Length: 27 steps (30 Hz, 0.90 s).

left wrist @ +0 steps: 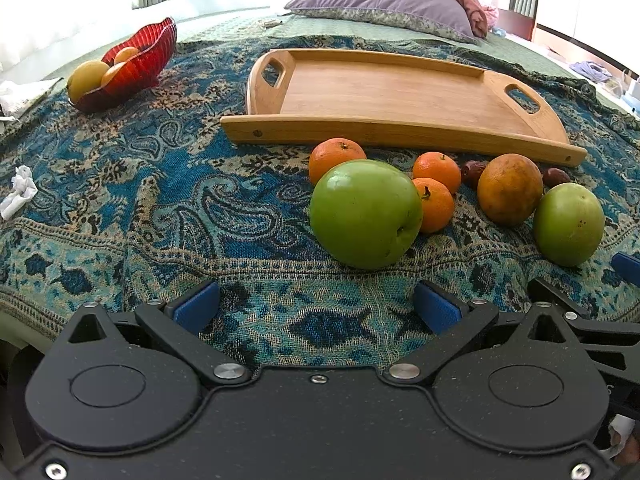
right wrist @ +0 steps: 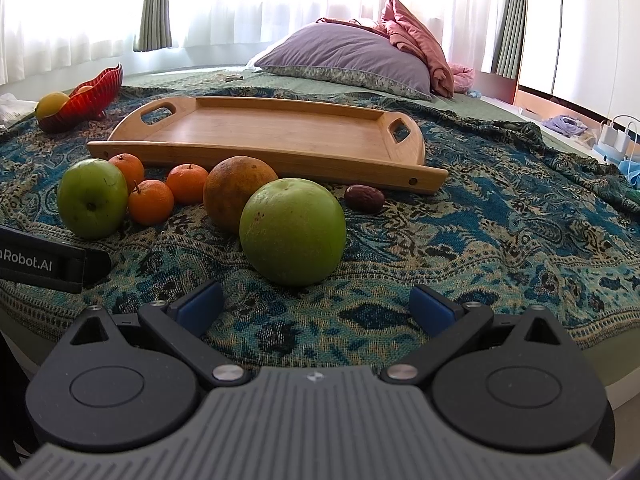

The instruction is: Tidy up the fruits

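I see the wooden tray (left wrist: 384,92) bare; apples, oranges and dates lie before it (bowl aside), my left gripper (left wrist: 316,310) and right gripper (right wrist: 316,308) both wide, empty.

In your left wrist view, the right gripper (left wrist: 626,268) is cut off at the right edge. Two dark fruits (left wrist: 474,173) sit half hidden behind the brown-orange fruit (left wrist: 510,189). In the red bowl (left wrist: 132,68), upper left, the fruits are partly hidden by its wall.
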Each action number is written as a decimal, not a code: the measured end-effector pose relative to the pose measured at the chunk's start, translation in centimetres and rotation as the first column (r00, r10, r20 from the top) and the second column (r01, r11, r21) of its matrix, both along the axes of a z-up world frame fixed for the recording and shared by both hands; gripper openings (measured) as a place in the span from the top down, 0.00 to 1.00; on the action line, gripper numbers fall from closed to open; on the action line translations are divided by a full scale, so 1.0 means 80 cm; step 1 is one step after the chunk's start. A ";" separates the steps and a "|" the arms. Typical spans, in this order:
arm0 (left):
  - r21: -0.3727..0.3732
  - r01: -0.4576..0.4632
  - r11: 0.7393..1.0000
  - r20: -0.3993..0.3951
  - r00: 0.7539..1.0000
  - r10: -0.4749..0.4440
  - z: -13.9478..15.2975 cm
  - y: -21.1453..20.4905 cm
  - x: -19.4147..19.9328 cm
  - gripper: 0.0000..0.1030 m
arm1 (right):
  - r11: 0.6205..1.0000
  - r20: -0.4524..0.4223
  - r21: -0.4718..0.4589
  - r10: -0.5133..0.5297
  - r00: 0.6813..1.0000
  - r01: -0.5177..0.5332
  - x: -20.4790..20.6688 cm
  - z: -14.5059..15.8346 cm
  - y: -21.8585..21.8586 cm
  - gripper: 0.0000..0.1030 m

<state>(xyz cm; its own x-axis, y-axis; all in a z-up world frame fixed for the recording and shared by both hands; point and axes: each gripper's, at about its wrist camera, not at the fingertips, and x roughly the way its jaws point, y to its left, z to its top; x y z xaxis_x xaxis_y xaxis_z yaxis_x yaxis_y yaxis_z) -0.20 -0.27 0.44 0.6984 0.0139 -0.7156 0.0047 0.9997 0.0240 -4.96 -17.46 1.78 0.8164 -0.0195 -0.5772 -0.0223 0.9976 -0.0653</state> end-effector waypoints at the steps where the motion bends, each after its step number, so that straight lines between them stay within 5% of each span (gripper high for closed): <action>1: 0.010 -0.003 1.000 0.008 1.000 0.003 0.000 -0.002 -0.001 0.00 | 1.000 0.002 0.001 0.001 1.000 -0.001 0.000 0.000 0.000 0.00; 25: -0.001 0.030 1.000 0.062 0.998 -0.029 -0.004 0.001 -0.011 0.00 | 0.999 0.016 0.009 0.031 0.999 -0.031 0.003 0.001 -0.004 0.00; 27: -0.004 0.056 0.998 0.074 0.996 -0.056 -0.002 0.002 -0.011 0.08 | 0.999 0.019 0.014 0.035 0.999 -0.035 0.005 0.002 -0.004 0.00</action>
